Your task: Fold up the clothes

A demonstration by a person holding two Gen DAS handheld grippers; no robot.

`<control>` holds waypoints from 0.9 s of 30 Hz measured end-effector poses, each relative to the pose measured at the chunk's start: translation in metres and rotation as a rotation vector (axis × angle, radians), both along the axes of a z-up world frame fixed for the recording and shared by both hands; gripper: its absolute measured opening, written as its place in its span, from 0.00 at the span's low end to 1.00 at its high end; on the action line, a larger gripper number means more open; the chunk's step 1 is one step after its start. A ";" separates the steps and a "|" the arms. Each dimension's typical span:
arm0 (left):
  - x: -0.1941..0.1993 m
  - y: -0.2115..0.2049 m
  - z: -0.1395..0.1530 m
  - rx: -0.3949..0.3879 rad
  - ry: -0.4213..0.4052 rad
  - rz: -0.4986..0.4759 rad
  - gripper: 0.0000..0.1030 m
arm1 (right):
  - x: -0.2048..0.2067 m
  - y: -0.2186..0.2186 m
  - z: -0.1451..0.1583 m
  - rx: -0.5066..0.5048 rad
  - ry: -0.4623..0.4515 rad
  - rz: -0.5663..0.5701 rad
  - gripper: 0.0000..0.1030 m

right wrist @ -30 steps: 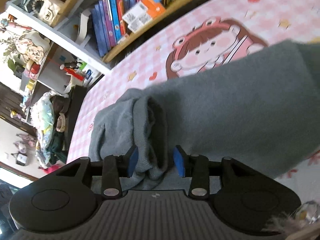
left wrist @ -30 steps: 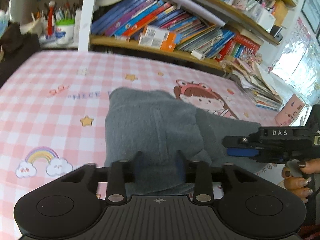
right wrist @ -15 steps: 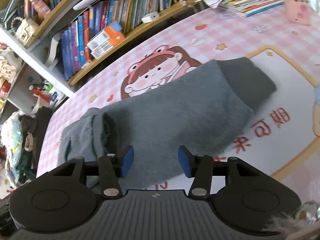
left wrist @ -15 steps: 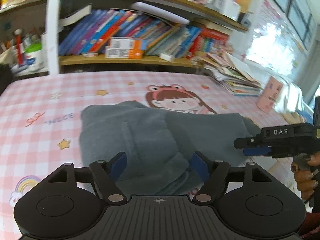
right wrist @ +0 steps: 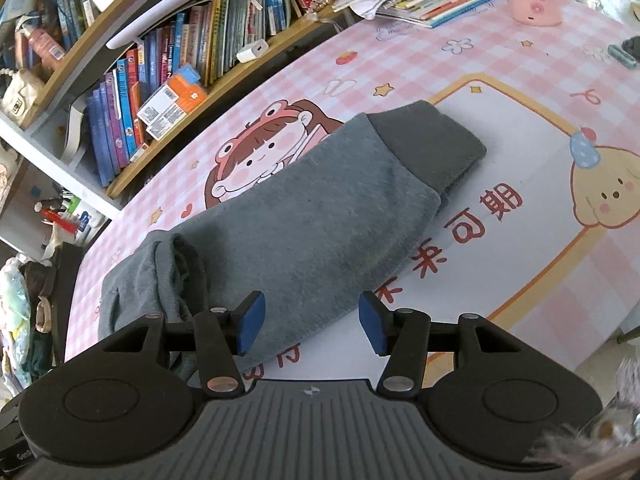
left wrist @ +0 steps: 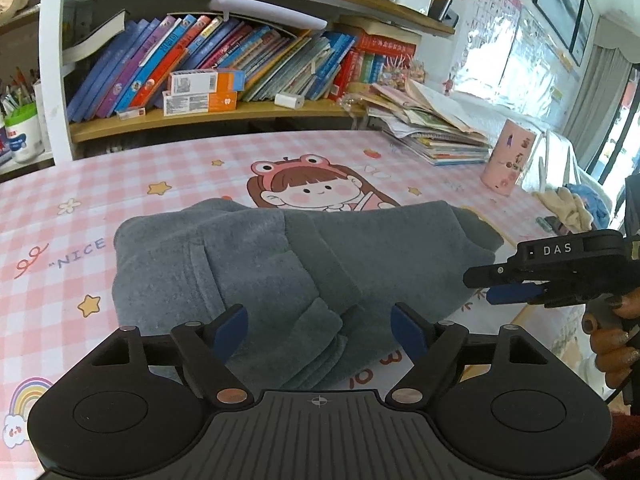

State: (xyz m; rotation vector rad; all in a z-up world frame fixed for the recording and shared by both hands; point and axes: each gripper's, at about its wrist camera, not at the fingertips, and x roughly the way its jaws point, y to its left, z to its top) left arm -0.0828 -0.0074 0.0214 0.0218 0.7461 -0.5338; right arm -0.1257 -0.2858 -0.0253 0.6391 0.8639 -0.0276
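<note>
Sweatpants lie part-folded across the tabletop's middle; left gripper and right gripper hover over the near edge, fingers wide, empty. Next: grab the cuff end, fold across.

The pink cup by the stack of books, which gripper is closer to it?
Right. The right gripper hangs past the cuff end of the grey garment, on the pink cup's side. The left gripper sits over the garment's bunched end, farther away.
</note>
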 end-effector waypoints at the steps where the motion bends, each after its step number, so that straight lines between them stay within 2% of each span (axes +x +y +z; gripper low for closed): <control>1: 0.001 -0.002 0.000 0.003 0.001 -0.001 0.78 | 0.001 -0.002 -0.001 0.002 0.002 -0.006 0.48; 11: 0.011 -0.023 -0.006 0.035 0.026 0.031 0.79 | 0.016 -0.060 -0.020 0.112 0.046 -0.167 0.48; 17: 0.014 -0.034 -0.007 0.047 0.038 0.073 0.79 | 0.036 -0.083 -0.028 0.164 0.047 -0.182 0.45; 23: 0.016 -0.045 -0.005 0.048 0.040 0.098 0.79 | 0.056 -0.091 -0.037 0.167 0.077 -0.161 0.41; 27: 0.017 -0.053 -0.007 0.066 0.047 0.108 0.79 | 0.064 -0.094 -0.034 0.117 0.091 -0.176 0.36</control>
